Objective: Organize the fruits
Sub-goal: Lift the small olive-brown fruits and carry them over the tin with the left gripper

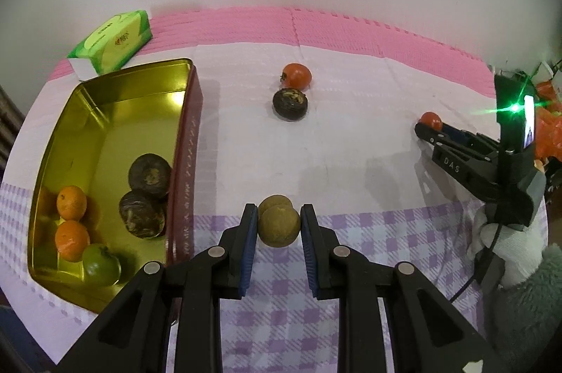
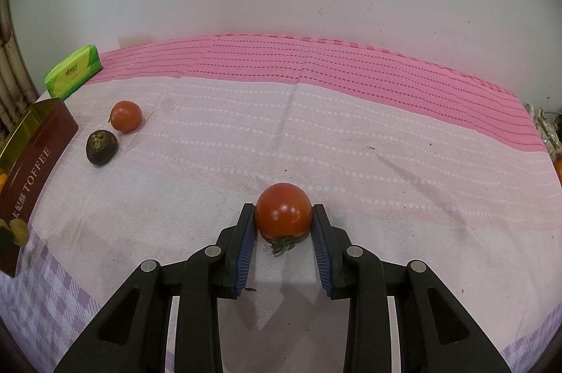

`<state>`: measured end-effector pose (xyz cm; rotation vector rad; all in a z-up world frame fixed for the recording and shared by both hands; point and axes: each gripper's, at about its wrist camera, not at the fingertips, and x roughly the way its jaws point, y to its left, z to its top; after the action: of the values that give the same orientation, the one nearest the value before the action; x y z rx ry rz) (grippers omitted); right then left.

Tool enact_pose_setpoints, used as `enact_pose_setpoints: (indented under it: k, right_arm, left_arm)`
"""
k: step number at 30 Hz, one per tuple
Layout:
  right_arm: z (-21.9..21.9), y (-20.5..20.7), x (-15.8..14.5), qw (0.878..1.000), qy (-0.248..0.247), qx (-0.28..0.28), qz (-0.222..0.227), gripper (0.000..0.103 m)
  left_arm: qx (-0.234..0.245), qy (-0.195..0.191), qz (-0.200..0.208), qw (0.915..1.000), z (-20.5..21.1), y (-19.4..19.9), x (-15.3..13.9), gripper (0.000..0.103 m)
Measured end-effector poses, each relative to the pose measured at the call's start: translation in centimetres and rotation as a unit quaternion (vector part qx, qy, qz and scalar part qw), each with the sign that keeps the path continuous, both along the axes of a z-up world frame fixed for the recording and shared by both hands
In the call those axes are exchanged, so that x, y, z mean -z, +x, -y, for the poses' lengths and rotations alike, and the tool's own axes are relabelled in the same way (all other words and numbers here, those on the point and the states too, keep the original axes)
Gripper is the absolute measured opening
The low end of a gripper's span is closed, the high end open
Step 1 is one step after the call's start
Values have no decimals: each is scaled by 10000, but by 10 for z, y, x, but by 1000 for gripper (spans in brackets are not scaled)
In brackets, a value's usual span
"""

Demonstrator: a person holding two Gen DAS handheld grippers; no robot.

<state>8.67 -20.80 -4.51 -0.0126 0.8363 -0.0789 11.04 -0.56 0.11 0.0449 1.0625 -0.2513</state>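
My left gripper (image 1: 279, 225) is shut on a tan round fruit (image 1: 279, 227); a second tan fruit (image 1: 275, 203) lies just behind it. My right gripper (image 2: 283, 220) is shut on a red tomato (image 2: 283, 211) resting on the cloth; it also shows far right in the left wrist view (image 1: 430, 123). Another red tomato (image 1: 296, 76) and a dark wrinkled fruit (image 1: 291, 104) lie mid-table; they also appear in the right wrist view, the tomato (image 2: 125, 116) and the dark fruit (image 2: 102, 147). The gold tin (image 1: 105, 113) on the left holds two oranges, two dark fruits and a green tomato (image 1: 101, 264).
A green tissue pack (image 1: 112, 41) sits behind the tin near the wall. The tin's maroon side (image 2: 31, 169) reads TOFFEE at the left of the right wrist view. A pink and checked cloth (image 2: 351, 134) covers the table. Clutter lies past the right edge (image 1: 548, 127).
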Motion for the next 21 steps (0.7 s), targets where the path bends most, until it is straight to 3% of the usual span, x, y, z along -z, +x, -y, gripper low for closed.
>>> enact_pose_setpoints:
  k: [9, 21]
  right_arm:
    - [0, 0, 0, 10000, -4, 3, 1, 33]
    - [-1, 0, 1, 10000, -5, 8, 3, 33]
  left_arm:
    - [-147, -69, 121, 9998, -20, -4, -19, 21]
    - [-687, 208, 295, 9970, -78, 0, -32, 21]
